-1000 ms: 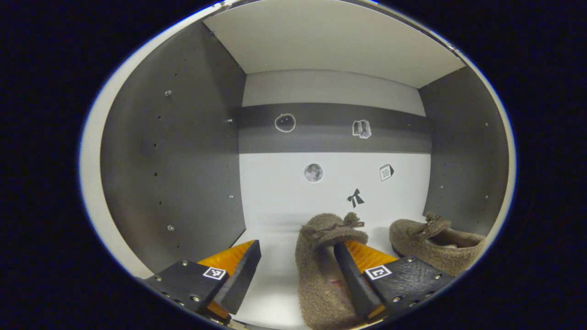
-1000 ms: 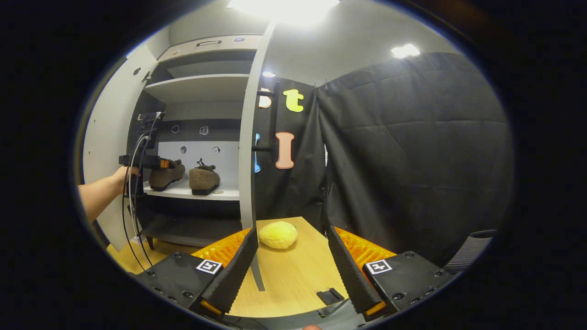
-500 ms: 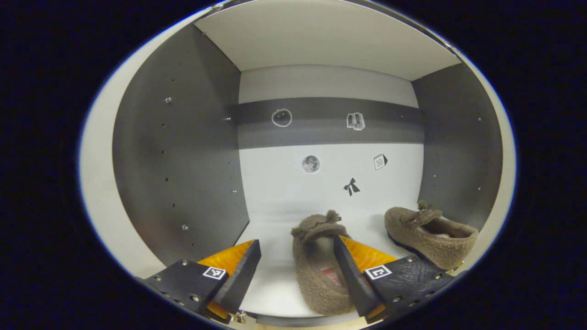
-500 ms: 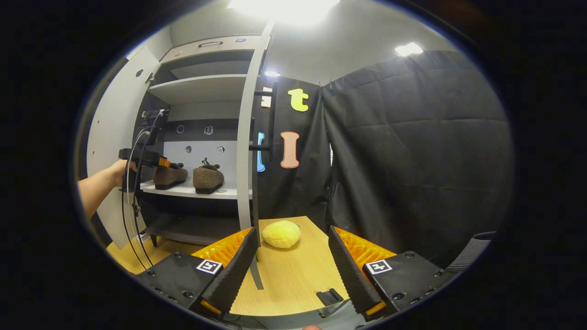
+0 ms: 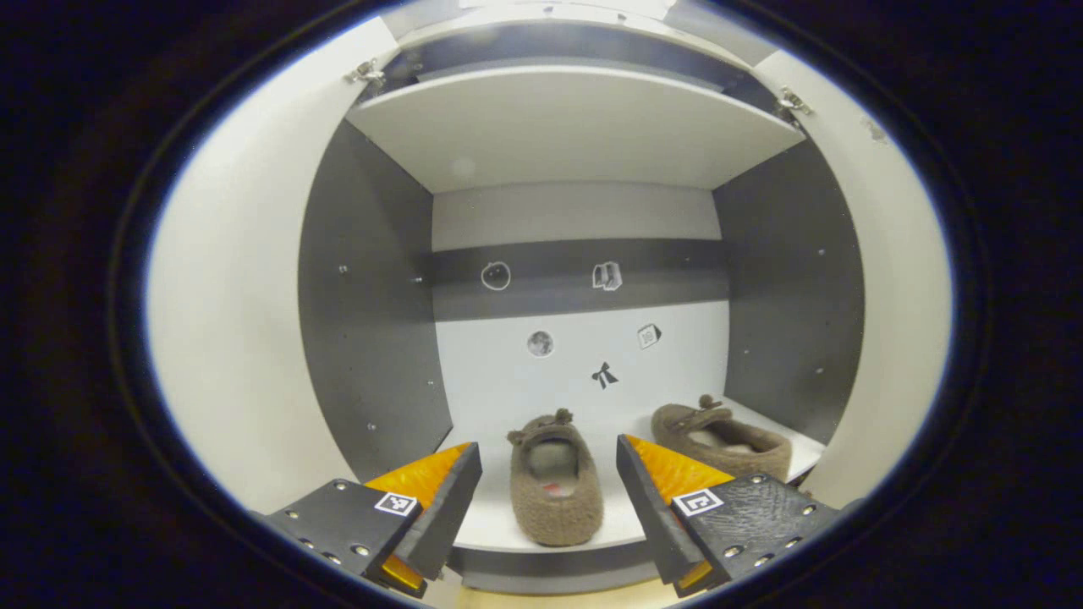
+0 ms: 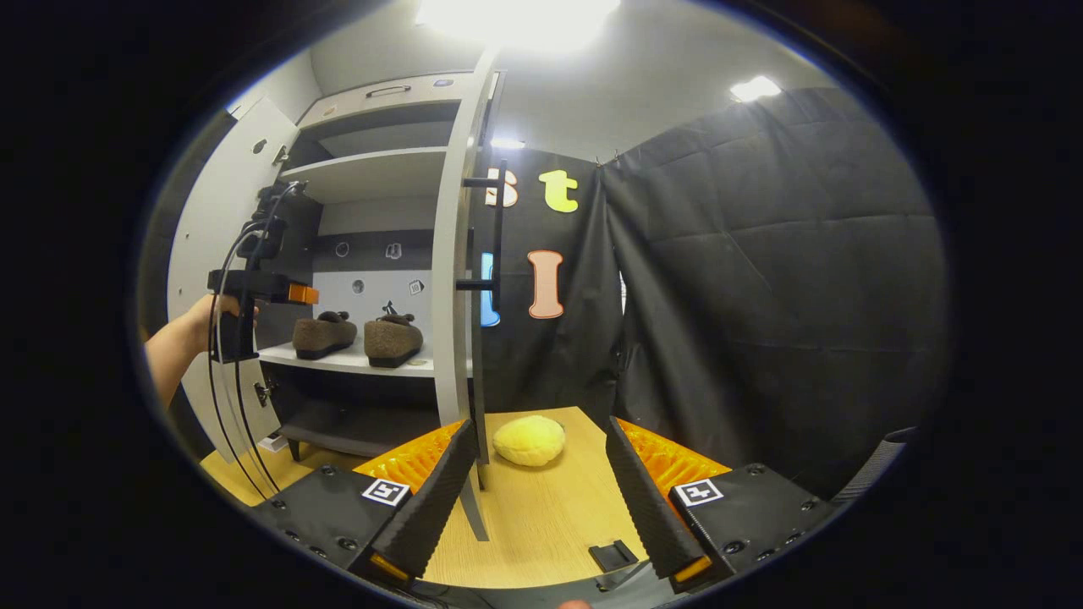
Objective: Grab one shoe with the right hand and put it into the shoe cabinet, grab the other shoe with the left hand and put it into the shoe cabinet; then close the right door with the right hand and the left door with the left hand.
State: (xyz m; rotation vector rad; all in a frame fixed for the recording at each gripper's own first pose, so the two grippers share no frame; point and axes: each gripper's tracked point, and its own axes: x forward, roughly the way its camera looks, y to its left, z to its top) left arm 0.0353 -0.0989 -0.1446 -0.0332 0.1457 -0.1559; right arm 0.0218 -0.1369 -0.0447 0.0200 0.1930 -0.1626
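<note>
Nearest the onlooker, the right gripper hangs with its jaws spread and empty above a wooden table, on which a yellow plush ball lies. Just beyond it stands the right door of the shoe cabinet, seen edge-on and swung wide, its dark bar handle facing the booth wall. Farther off, a hand holds the left gripper in front of the cabinet opening, jaws released and grasping nothing. Deepest in the scene, the left shoe and the right shoe rest side by side, apart, on the white shelf, openings toward the front. The left door also stands open. Both shoes appear stowed, so the step in hand is judged to be door closing. The next move calls for the right gripper to reach the right door and swing it shut.
</note>
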